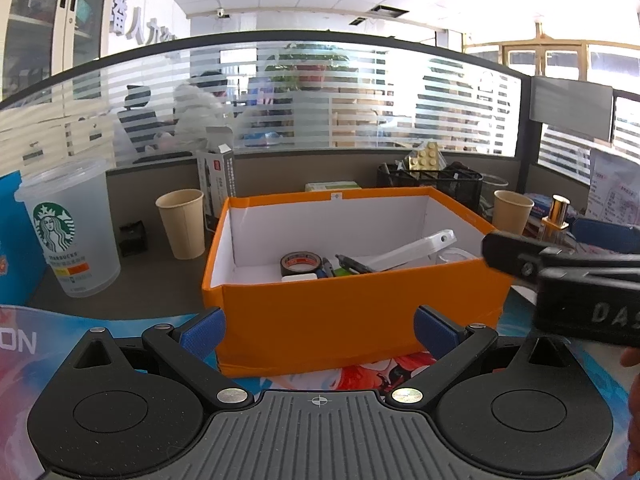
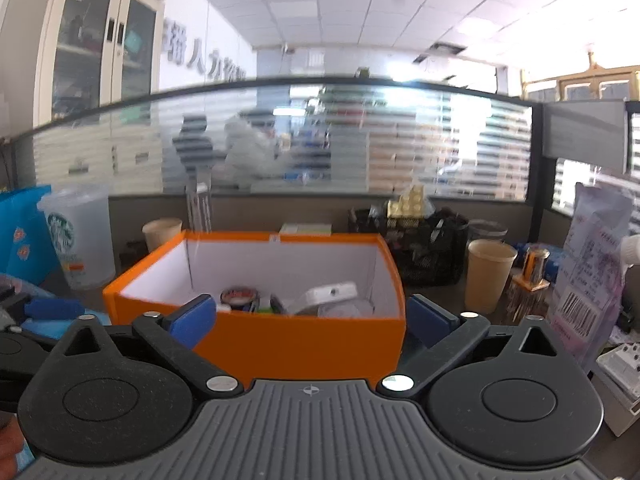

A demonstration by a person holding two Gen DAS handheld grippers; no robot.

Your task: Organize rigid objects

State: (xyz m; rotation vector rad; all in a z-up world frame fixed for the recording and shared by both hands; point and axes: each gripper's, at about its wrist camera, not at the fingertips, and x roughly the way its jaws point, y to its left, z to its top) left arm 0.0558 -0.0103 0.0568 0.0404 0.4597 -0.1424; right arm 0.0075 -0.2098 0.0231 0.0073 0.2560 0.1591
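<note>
Orange box [image 2: 280, 340] contents blurred, half-hidden

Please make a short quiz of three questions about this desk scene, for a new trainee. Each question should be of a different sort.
1. True or false: the roll of black tape lies inside the orange box.
2. Multiple choice: the clear Starbucks cup stands where, in the left wrist view?
A. left of the box
B. inside the box
C. on top of the black mesh organizer
3. Fill in: the jaws of the right gripper are ____, with nothing between them.

Key
1. True; it sits on the box floor next to pens.
2. A.
3. Open; both blue pads stand wide apart in front of the box.
</note>
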